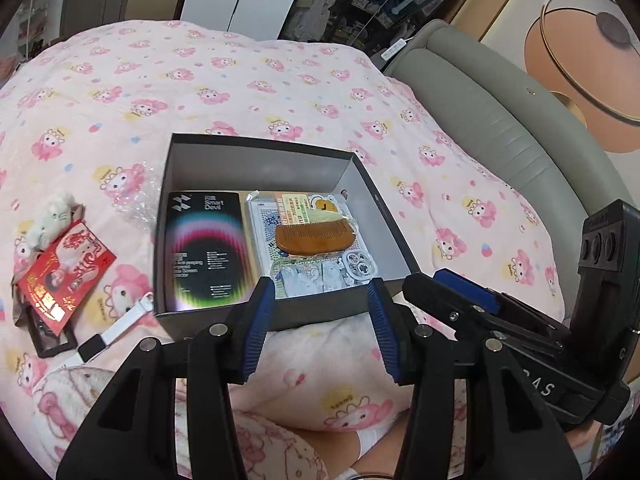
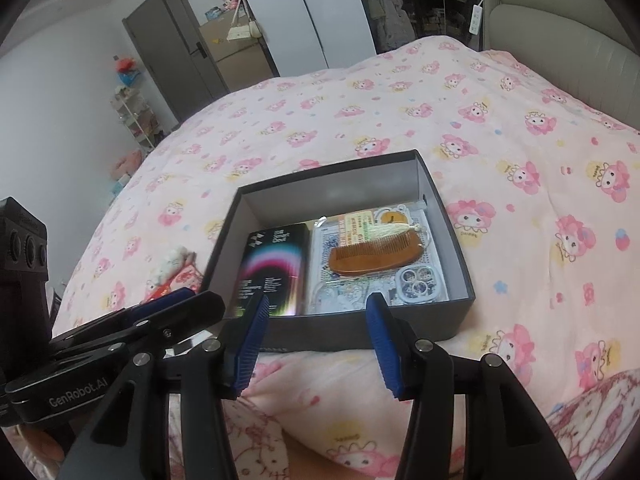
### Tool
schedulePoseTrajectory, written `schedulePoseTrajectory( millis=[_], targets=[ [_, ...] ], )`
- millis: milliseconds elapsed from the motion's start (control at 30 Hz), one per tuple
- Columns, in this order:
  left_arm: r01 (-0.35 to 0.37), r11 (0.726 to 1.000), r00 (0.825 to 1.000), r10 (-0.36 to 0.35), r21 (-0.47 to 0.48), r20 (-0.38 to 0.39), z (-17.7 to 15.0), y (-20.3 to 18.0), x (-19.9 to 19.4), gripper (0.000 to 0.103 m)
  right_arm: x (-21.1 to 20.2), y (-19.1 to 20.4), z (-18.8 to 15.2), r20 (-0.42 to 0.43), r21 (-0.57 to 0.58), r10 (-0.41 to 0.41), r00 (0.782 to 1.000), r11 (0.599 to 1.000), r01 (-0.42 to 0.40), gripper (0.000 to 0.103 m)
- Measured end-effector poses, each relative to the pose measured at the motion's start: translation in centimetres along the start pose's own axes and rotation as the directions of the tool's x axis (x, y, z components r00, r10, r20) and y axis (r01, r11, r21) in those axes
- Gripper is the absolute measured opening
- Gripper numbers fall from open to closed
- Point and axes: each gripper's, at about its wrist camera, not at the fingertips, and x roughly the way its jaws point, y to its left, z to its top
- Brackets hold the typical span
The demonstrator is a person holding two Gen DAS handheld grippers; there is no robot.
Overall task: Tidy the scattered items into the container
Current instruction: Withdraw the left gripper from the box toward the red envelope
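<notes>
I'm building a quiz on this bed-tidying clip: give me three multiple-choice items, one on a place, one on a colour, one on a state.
1. Where does the comb lie?
A. on the blanket
B. in the box
C. between the tongs

2. What colour is the packet left of the box?
A. red
B. green
C. blue

3. How do the left tongs stand?
A. shut on the comb
B. shut on nothing
C. open and empty

Key: 1 B, it rests on the clear packs inside the walls; 2 A, its printed face is red; 3 C, a gap shows between the blue pads with only the blanket and the box behind.
</notes>
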Motion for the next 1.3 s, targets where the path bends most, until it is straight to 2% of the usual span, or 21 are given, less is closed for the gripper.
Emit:
schedulePoseTrajectory(
  millis=[200,500,900,1067,1300],
  targets=[
    [0.008,1.0,1.0,-0.008,-0.001,0.02,-0.1,0.8,-1.8,0.049,-0.8,2.1,-0.1,0.019,-0.038,-0.017,1.0,0.999,0.018,0.047],
    [-0.042,0.999,0.999,0.042,-0.004,0.011,-1.4,3.3,-4.0,0.048,-0.1,5.8,-1.0,-0.004,-0.132,-0.006,1.0,0.991,0.005,0.047],
    [-0.104,0.99,0.995,0.102,-0.091,-0.021,-4.0,8.7,-5.1,0.048,3.5,10.5,-2.9,-0.096,-0.225,0.017,0.995,0.973,-0.039,0.046],
    [-0.139,0.982,0.99,0.137,-0.129,-0.025,-4.9,10.8,-5.7,0.048,5.4,12.2,-3.4,-0.153,-0.241,0.058,0.987,0.966,-0.094,0.046],
    [-0.156,0.966,0.988,0.154,-0.206,-0.024,-6.1,14.7,-6.6,0.047,8.0,15.6,-3.9,-0.206,-0.293,0.062,0.976,0.948,-0.122,0.046]
  ],
)
